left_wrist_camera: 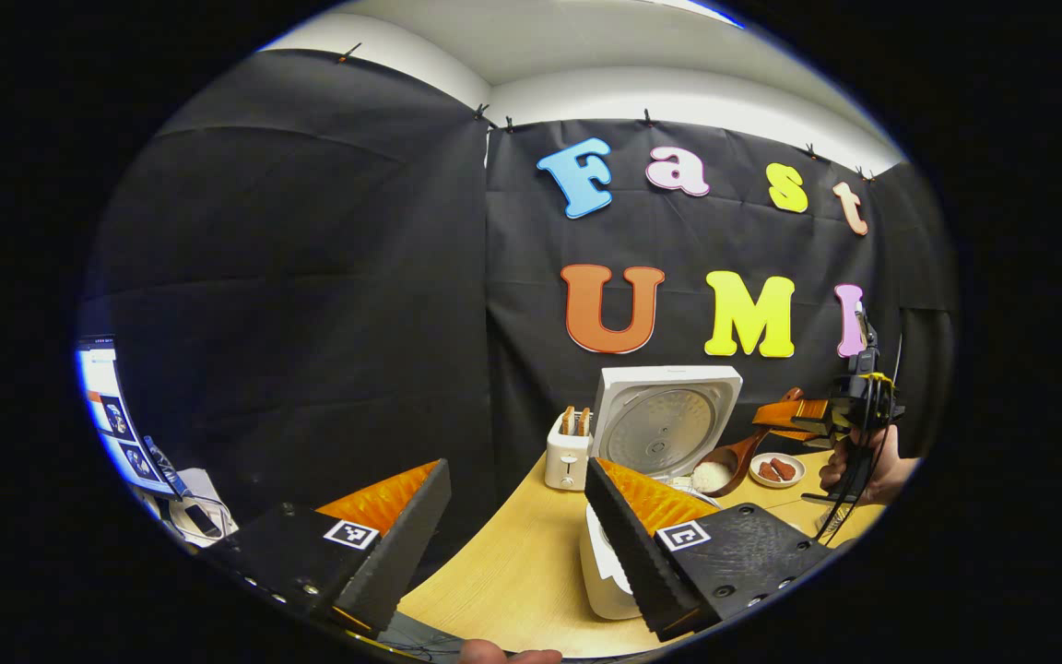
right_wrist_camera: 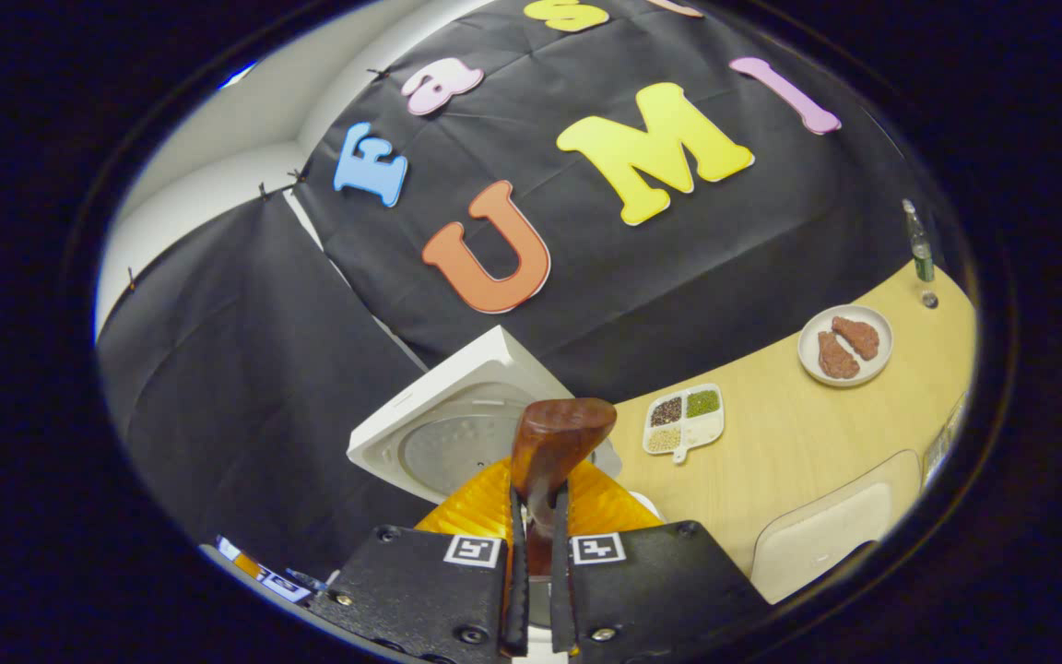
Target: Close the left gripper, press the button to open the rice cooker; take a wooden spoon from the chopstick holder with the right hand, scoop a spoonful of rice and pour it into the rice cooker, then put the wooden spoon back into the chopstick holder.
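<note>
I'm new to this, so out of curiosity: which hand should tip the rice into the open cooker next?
The right. Its gripper, jaws shut, already grips the brown wooden spoon holding rice beside the white rice cooker's raised lid. The left gripper hangs open and empty.

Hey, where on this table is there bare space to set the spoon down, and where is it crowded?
Bare wood lies on the table between the compartment dish and the plate of meat, and in front of the toaster. It is crowded at the open rice cooker, where the right gripper holds the wooden spoon.
</note>
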